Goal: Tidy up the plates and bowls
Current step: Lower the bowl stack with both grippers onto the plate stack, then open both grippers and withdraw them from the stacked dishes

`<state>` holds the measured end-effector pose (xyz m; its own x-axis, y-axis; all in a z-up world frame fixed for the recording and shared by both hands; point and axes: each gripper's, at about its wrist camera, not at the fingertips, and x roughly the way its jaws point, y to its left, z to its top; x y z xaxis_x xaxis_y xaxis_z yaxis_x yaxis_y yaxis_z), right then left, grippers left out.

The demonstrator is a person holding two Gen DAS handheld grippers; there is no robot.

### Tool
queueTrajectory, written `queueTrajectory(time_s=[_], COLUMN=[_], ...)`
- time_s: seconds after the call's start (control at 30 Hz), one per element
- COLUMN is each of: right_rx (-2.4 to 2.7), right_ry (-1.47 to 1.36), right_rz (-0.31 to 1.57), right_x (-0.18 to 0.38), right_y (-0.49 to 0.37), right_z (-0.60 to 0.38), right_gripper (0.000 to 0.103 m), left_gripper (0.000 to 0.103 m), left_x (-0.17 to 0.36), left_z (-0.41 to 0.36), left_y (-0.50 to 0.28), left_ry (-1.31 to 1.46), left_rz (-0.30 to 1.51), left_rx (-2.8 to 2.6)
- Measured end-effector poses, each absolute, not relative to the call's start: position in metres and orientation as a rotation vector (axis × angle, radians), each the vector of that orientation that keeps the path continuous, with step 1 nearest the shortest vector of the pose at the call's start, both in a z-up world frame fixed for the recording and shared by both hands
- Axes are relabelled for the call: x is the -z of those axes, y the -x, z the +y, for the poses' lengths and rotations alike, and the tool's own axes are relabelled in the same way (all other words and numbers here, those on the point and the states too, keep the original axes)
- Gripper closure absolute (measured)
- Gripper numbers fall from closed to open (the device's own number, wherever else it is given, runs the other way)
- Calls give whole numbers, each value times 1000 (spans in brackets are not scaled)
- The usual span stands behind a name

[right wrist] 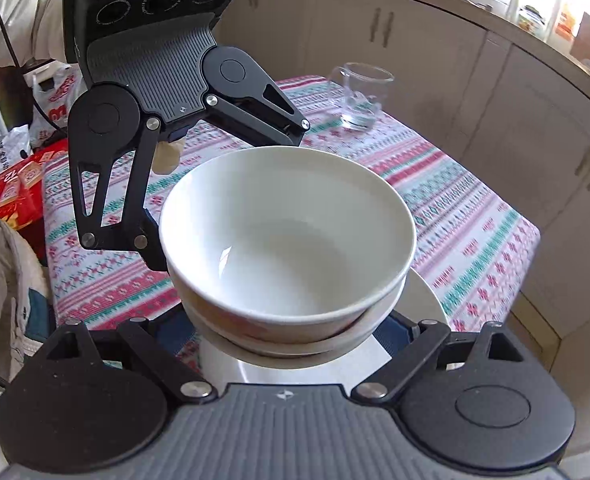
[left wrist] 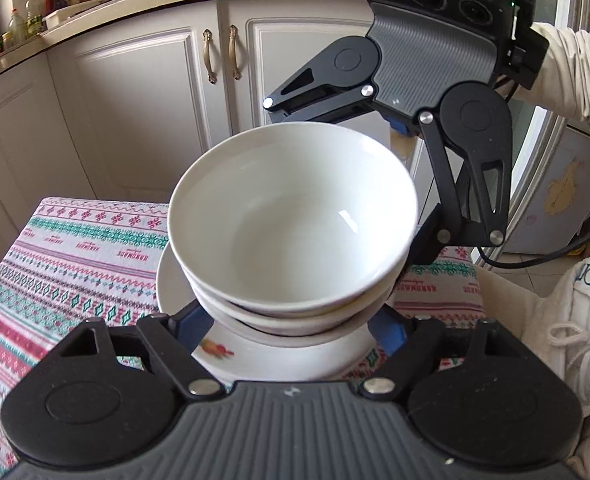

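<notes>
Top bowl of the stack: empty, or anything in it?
Empty. The top bowl shows a bare white inside down to the bottom in both wrist views, with only light glare on the glaze.

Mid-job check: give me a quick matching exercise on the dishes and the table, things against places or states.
Things:
1. White ceramic bowl stack
2. White plate with a red print
3. Clear glass mug
4. Patterned tablecloth

Places or states:
A. stands at the table's far corner
B. gripped from opposite sides by both grippers
C. covers the table
D. directly beneath the bowls

Pairs: 1-B, 2-D, 3-A, 4-C
</notes>
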<state>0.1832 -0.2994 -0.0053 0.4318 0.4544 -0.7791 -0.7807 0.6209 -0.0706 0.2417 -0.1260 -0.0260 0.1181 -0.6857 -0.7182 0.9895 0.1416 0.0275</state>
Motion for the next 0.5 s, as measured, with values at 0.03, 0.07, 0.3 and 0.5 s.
queueTrajectory(time_s=[0.03,0.07,0.3,0.5], right_rx=[-798,-789,-762,-750], right_ry=[456,449,385,347], right_rz=[807,813,847,841], right_x=[8,11,34,37], right_y=[-185,-186,-198,-200], right_z=[-303,-307,-323,-329], right_gripper=[8,8,8,7], left_gripper=[20,21,22,22], left_x=[29,33,47,45], left_z=[-129,-134,-143,-143], left_y=[-244,-247,-255,-254], left_ry=[-592,-593,-598,-595], left_rz=[644,651,670,654], left_rx=[1335,1336,1330,1300])
